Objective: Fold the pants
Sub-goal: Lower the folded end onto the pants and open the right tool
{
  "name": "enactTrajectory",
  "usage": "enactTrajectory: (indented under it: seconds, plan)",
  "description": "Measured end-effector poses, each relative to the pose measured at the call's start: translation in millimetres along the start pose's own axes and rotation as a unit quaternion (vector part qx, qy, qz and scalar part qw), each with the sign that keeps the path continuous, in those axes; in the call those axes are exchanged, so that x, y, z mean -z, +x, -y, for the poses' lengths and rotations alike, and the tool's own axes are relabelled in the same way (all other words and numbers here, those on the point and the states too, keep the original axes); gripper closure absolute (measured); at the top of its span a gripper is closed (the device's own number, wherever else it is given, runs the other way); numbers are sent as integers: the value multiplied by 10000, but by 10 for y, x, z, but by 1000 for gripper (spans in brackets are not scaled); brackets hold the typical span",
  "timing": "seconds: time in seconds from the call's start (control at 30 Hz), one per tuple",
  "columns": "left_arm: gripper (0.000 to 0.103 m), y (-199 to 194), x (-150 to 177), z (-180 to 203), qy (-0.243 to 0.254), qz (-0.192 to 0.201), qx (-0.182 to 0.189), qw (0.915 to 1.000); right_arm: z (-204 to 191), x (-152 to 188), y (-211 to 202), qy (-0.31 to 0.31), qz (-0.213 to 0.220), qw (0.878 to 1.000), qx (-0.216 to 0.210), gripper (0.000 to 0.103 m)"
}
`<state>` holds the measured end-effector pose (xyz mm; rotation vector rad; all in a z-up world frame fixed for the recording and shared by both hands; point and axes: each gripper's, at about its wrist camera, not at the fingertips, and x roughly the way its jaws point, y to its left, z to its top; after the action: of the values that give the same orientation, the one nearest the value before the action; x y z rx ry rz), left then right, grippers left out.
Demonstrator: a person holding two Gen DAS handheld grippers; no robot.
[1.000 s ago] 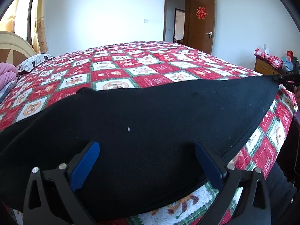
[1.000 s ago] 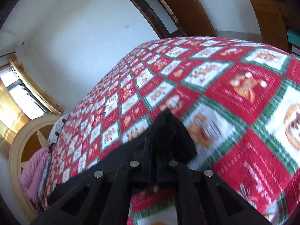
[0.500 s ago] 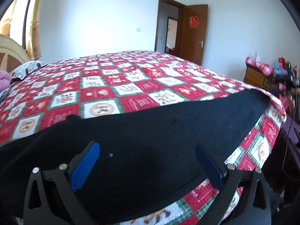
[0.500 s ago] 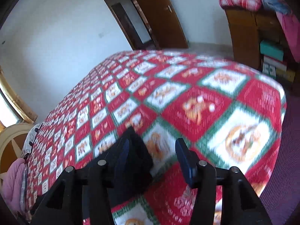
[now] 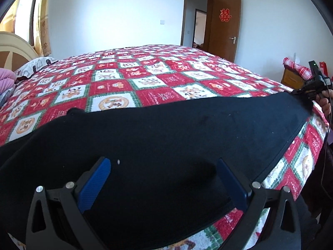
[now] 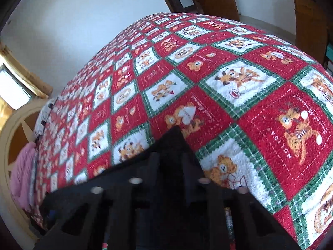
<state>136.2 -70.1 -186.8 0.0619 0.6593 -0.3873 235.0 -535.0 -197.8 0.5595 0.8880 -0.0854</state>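
Black pants (image 5: 166, 141) lie stretched flat along the near edge of a bed with a red, white and green checked quilt (image 5: 145, 77). My left gripper (image 5: 164, 175) is open, its blue-padded fingers (image 5: 95, 183) spread just above the pants' near end. My right gripper (image 6: 169, 158) is shut on the far end of the pants (image 6: 170, 141), pinching a corner of the black cloth. It also shows in the left wrist view (image 5: 312, 85) at the far right, at the end of the pants.
A cream headboard (image 5: 12, 50), patterned pillow (image 5: 35, 66) and pink bedding (image 5: 6, 81) are at the left. An open brown door (image 5: 224, 29) is at the back. A wooden cabinet (image 5: 293, 79) with red cloth stands at the right.
My right gripper was shut on the pants' end, opened half a second ago, and is shut on it again. My left gripper stayed open over the pants, its view shifting slightly.
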Motion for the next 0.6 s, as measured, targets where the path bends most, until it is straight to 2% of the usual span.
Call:
enactTrajectory:
  seconds: [0.03,0.13,0.27,0.37,0.4,0.43,0.5,0.53,0.6]
  plan:
    - [0,16,-2,15,47,-9,-59,10000,11,30,3,-32,45,9999,-89,98]
    - [0,19,3,36,81,-6,-134,9999,-4,21,-76,-141,366,9988,-282,100]
    - [0,2,14,26,11,41,-139,9999,-169,-15,-358,-386,1033,9927,-489,100]
    - [0,16,26,54,91,32,-208,9997,-296,-36,-405,-622,1378,9882,-250,100]
    - [0,24,32,65,119,32,-232,9997,-322,-49,-339,-714,1349,9883,33,100]
    - [0,38,44,83,180,24,-283,9994,-297,-60,-210,-709,1184,9898,342,100]
    - [0,39,63,100,237,67,-336,9991,-211,-48,51,-725,771,9923,646,99]
    - [0,35,71,99,225,97,-340,9991,-196,-33,94,-752,743,9917,730,96]
    - [0,24,72,94,218,119,-335,9991,-196,-44,4,-721,921,9902,763,80]
